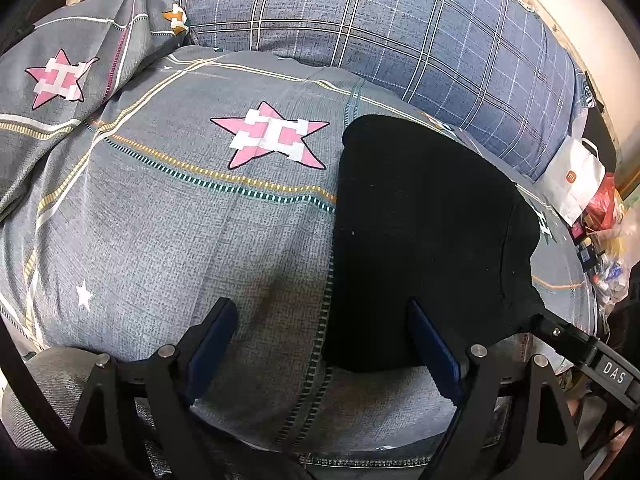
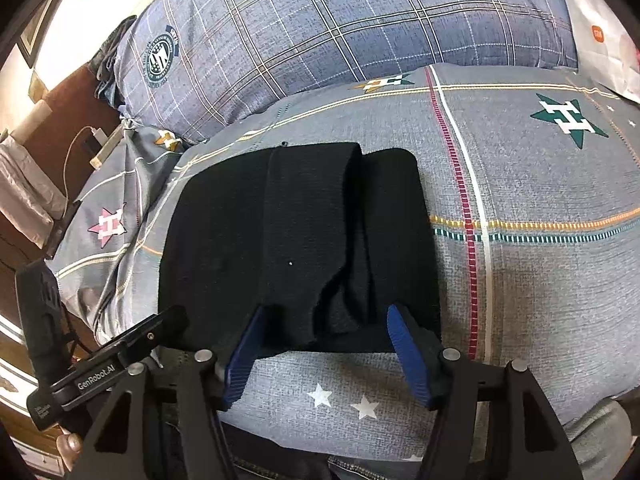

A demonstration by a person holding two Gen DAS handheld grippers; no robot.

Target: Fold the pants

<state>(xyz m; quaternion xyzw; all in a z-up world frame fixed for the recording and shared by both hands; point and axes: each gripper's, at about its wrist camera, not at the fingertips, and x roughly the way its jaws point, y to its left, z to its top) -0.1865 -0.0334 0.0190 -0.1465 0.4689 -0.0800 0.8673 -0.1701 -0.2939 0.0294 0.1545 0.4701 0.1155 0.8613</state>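
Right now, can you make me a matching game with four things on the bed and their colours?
Things:
1. pants
2. plaid pillow
3. big star seen in the left wrist view
4. paper bag

Colours:
A. white
B. black
C. pink
D. blue

Pairs: 1-B, 2-D, 3-C, 4-A

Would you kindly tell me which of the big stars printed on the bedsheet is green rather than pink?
The green star, seen in the right wrist view, beyond the red stripe to the right of the black pants. The pink star lies on their left.
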